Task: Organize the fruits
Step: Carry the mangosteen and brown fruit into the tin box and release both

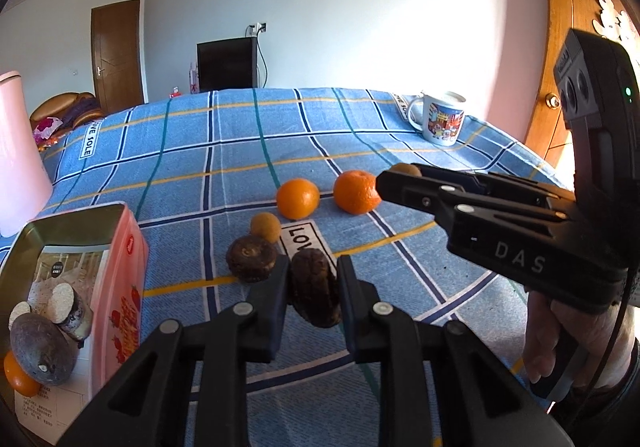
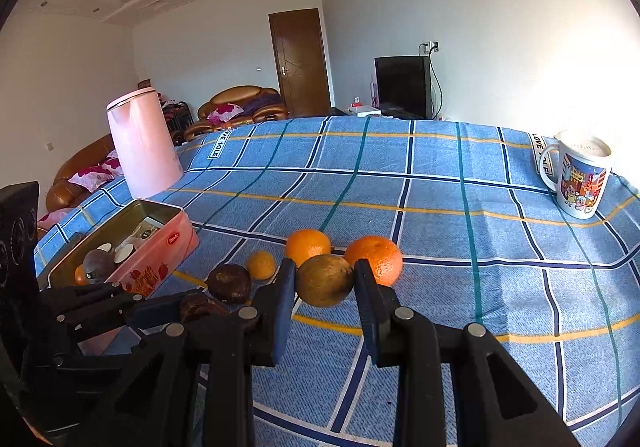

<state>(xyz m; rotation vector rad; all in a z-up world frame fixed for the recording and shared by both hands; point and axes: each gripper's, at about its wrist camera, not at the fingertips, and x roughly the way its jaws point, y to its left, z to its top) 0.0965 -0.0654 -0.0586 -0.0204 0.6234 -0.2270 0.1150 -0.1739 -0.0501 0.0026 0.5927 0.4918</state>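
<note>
My left gripper (image 1: pixel 313 279) is shut on a dark brown wrinkled fruit (image 1: pixel 314 293), just above the blue checked cloth (image 1: pixel 200 151). My right gripper (image 2: pixel 325 281) is shut on a yellow-brown round fruit (image 2: pixel 325 279); it also shows in the left wrist view (image 1: pixel 386 177), where only a bit of that fruit (image 1: pixel 406 169) is seen. On the cloth lie two oranges (image 1: pixel 298 198) (image 1: pixel 357 191), a small yellow fruit (image 1: pixel 265 227) and another dark brown fruit (image 1: pixel 251 259). An open pink tin (image 1: pixel 120 279) at the left holds an orange, a dark fruit and other items.
A pink kettle (image 2: pixel 142 145) stands at the far left of the table. A printed mug (image 2: pixel 580 175) stands at the far right. A sofa, a dark cabinet and wooden doors lie beyond the table.
</note>
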